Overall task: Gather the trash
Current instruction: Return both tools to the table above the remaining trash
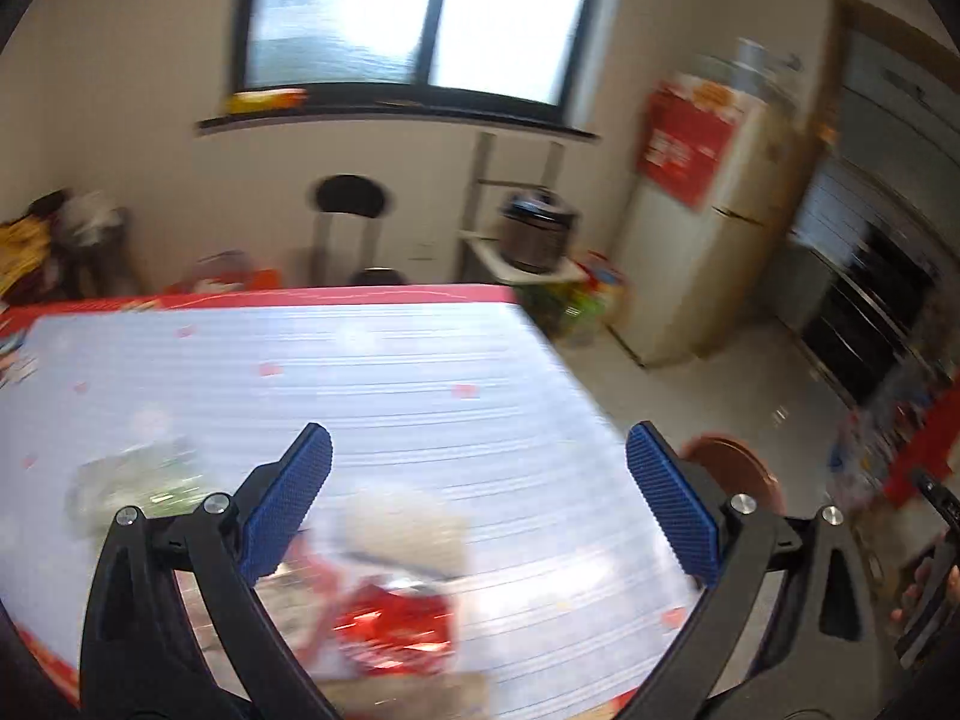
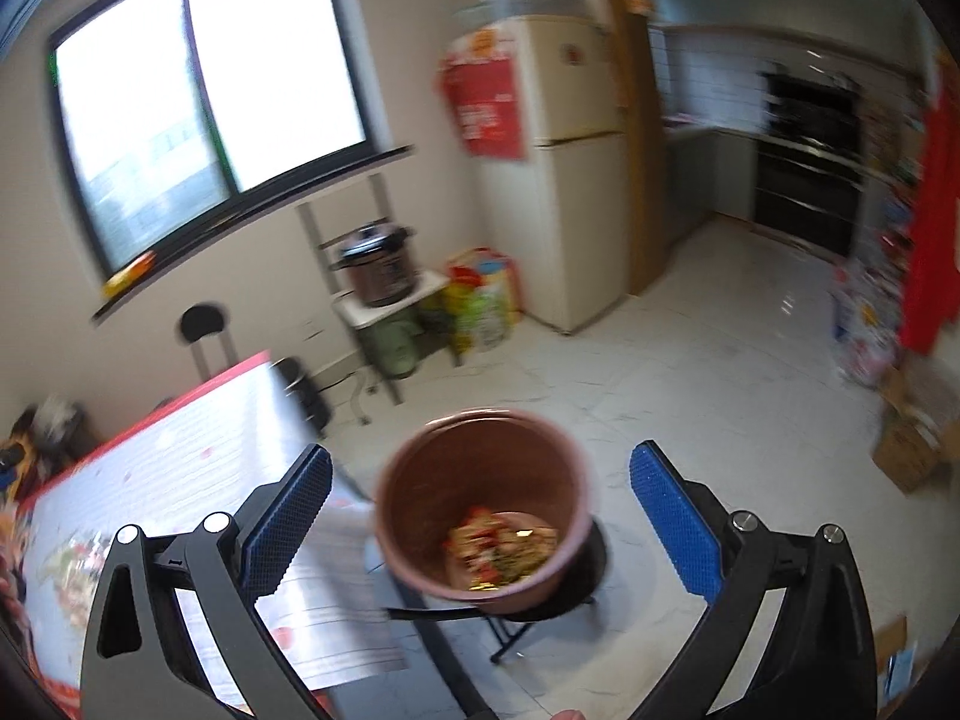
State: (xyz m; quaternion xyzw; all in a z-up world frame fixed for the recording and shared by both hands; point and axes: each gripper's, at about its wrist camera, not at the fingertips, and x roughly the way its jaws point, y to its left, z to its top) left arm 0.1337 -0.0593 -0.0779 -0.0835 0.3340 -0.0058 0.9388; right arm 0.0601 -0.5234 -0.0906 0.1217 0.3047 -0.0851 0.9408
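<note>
Left gripper (image 1: 479,468) gapes over the counter (image 1: 420,360), wrappers (image 1: 393,624) (blurred) beneath; right gripper (image 2: 480,489) gapes above the bin (image 2: 420,480).

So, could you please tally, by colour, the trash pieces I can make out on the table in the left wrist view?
Red wrapper: 1
Green-and-clear wrapper: 1
Beige blurred piece: 1
Total: 3, all too blurred to identify further. The left gripper is open above them, holding nothing.
</note>
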